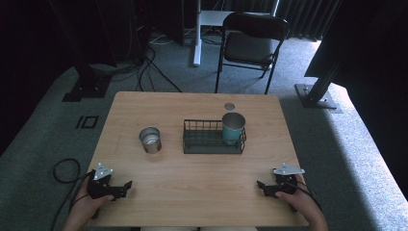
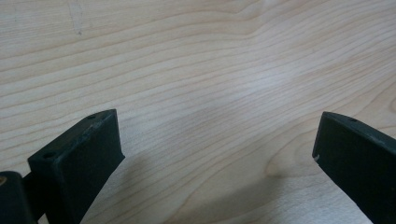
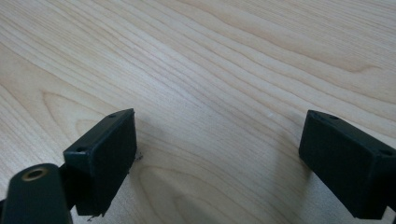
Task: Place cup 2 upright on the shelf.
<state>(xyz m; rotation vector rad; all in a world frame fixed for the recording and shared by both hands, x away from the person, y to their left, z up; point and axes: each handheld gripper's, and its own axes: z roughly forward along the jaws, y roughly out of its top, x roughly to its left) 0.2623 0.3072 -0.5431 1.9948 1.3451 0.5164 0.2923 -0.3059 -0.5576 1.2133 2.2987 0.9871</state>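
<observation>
Two hand-held grippers we hold low at near counter point(image 1: 192, 192) edge: left hand-held gripper point(image 1: 126, 186) spread, right hand-held gripper point(image 1: 260, 186) spread, both empty. Steel cup point(image 1: 150, 139) mid-counter, beside wire basket point(image 1: 211, 144) holding teal cup point(image 1: 233, 128).

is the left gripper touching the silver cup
Apart. The high view shows the left gripper near the table's front edge, with bare wood between it and the silver cup.

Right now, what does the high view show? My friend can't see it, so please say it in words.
Two hand-held grippers, left and right, rest open at the near edge of a wooden table. Farther back, a teal cup stands inside a dark wire basket, a steel cup stands to its left, and a folding chair waits behind.
</observation>
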